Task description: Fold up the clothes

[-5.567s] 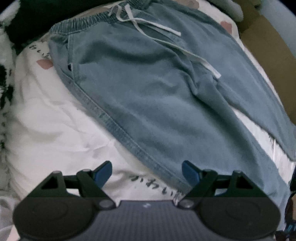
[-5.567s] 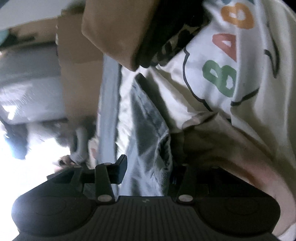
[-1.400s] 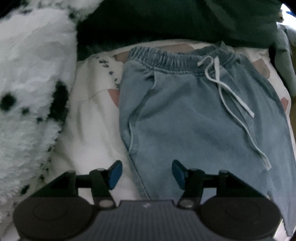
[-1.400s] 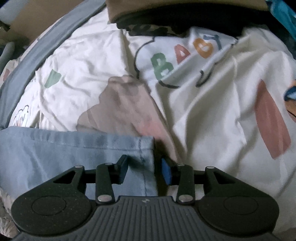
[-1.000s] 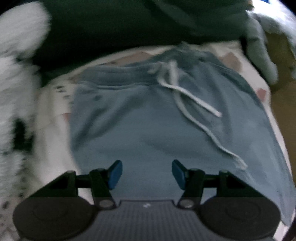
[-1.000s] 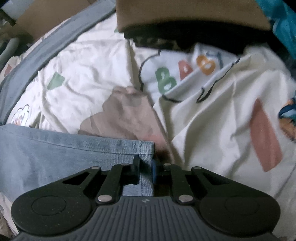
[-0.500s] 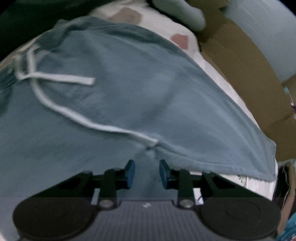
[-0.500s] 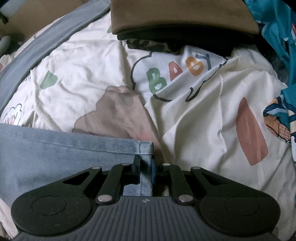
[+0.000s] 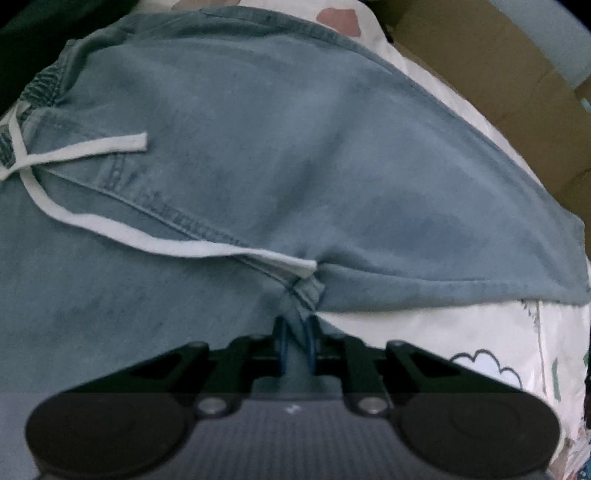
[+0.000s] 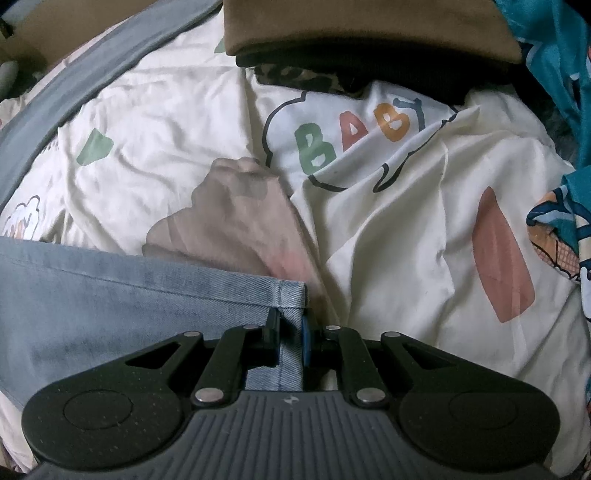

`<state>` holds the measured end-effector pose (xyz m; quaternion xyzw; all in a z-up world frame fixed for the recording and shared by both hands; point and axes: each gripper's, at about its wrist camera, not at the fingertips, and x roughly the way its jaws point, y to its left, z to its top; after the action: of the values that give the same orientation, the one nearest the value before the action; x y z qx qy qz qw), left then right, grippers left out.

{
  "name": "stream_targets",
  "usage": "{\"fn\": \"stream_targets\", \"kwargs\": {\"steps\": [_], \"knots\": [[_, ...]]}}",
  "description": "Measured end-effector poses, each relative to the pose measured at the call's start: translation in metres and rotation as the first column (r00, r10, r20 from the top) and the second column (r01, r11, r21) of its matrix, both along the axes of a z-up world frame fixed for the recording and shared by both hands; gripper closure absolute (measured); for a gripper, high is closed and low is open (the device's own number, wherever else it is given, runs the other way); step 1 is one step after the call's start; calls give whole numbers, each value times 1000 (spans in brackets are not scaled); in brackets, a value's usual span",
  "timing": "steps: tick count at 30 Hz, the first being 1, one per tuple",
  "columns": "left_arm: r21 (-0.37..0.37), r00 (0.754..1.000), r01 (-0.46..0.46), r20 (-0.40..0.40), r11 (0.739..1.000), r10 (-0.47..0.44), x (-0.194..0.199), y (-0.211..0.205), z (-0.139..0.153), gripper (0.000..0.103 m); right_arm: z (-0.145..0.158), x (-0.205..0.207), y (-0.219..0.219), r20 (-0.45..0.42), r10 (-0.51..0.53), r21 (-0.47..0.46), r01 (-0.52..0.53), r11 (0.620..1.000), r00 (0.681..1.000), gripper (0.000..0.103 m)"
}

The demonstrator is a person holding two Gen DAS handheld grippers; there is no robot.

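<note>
Light blue denim trousers [image 9: 295,147] with a white drawstring [image 9: 110,225] lie flat on a printed bedsheet. In the left wrist view my left gripper [image 9: 295,343] sits at the crotch seam [image 9: 306,288]. Its jaws are closing, and the blue pads pinch a fold of denim between them. In the right wrist view one trouser leg [image 10: 110,295] runs in from the left. My right gripper [image 10: 290,339] is shut on the corner of that leg's hem [image 10: 291,295].
A cream bedsheet [image 10: 388,240] printed with "BABY" and coloured shapes covers the bed. A brown folded garment [image 10: 369,26] over dark cloth lies at the far edge, and teal patterned fabric [image 10: 554,55] at the right. Cardboard [image 9: 498,74] stands beyond the trousers.
My left gripper swept from the waistband side across to the crotch, rolled, and its jaws narrowed from wide open onto the denim. My right gripper stays clamped on the hem.
</note>
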<state>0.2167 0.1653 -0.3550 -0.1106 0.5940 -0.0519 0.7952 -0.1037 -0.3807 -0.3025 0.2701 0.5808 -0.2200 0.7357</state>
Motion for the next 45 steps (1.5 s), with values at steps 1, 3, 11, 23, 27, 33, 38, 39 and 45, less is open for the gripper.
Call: {"fn": "stream_targets", "kwargs": {"steps": [1, 3, 11, 23, 27, 33, 38, 39, 45], "knots": [[12, 1000, 8, -8, 1000, -8, 1, -2, 0, 90, 0, 0, 0, -2, 1, 1, -1, 1000, 1000, 93], [45, 999, 31, -29, 999, -30, 5, -6, 0, 90, -1, 1, 0, -4, 3, 3, -3, 1000, 1000, 93], [174, 995, 96, -50, 980, -89, 22, -33, 2, 90, -8, -3, 0, -12, -23, 19, 24, 1000, 1000, 91], [182, 988, 155, -42, 971, -150, 47, -44, -7, 88, -33, 1, -1, -55, -49, 46, 52, 998, 997, 90], [133, 987, 162, -28, 978, -160, 49, -37, -10, 88, -37, 8, -2, -85, -70, 45, 74, 996, 994, 87], [96, 993, 120, -13, 988, -120, 47, -30, -10, 88, -39, 18, -6, -146, -47, 61, 56, 997, 988, 82], [72, 997, 70, 7, 995, -71, 34, -29, -4, 71, -41, 19, -13, -127, 12, 108, 2, 994, 992, 82], [63, 998, 67, 13, 996, -68, 30, -27, -2, 64, -41, 17, -14, -115, 15, 111, -2, 994, 993, 82], [48, 998, 54, 26, 997, -56, -13, 2, 42, 50, -25, 1, -12, -63, -92, 108, 98, 989, 994, 74]]}}
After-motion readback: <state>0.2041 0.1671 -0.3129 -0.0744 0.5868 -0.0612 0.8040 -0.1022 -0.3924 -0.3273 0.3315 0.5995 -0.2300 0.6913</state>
